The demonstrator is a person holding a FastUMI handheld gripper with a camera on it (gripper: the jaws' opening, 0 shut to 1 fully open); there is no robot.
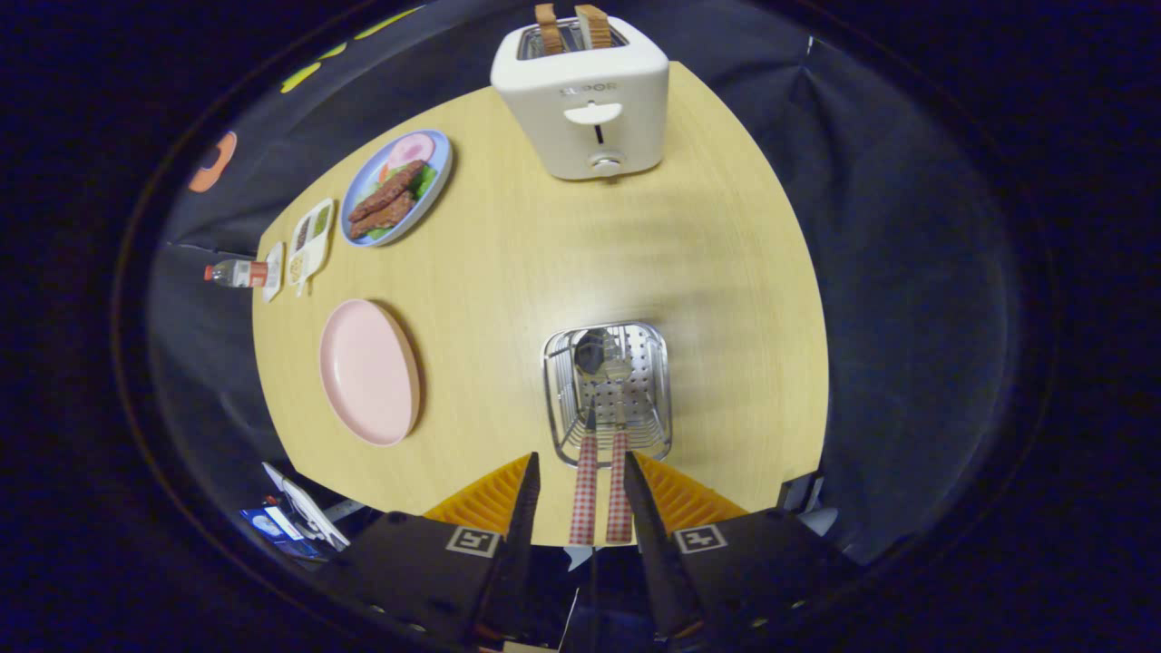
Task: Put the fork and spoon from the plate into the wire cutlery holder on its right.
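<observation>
The wire cutlery holder (668,390) stands on the wooden table just ahead of my fingers. Two pieces of cutlery with red-and-white checked handles (585,490) (619,485) lean in it side by side, heads down. A spoon bowl (594,352) shows at the bottom of the holder; I cannot tell which handle is the fork's. Both handles stick out toward me and lie between my fingers without touching them. My gripper (580,462) is open, its fingers (526,490) spread wider than the pair of handles. The pink plate (367,372) lies left of the holder with nothing on it.
A white toaster (585,100) with two bread slices stands at the table's far side. Far left are a blue plate of food (396,186), a white sauce dish (310,240) and a small bottle (238,273). The near table edge runs right under my fingers.
</observation>
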